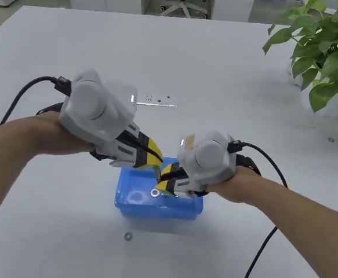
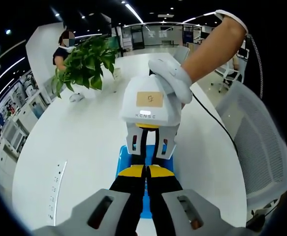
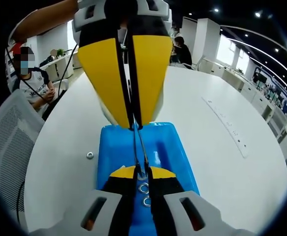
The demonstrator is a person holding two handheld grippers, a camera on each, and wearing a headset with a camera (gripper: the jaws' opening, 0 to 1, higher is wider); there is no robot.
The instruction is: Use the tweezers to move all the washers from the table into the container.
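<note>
Loosening gently, low over the container (image 3: 109, 152), seems best: left gripper (image 3: 132, 124) and right gripper (image 3: 142, 173) fingers both pinch the tweezers (image 3: 135, 142) narrowly above washers (image 3: 143, 188) lying inside.

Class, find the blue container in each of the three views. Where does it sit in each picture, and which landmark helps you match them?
Head view: blue container at lower centre.
Left gripper view: lower centre, a blue sliver just beyond that view's own fingers.
Right gripper view: centre, running up from that view's own fingers.
Shared landmark: the pale strip in the tabletop.
</note>
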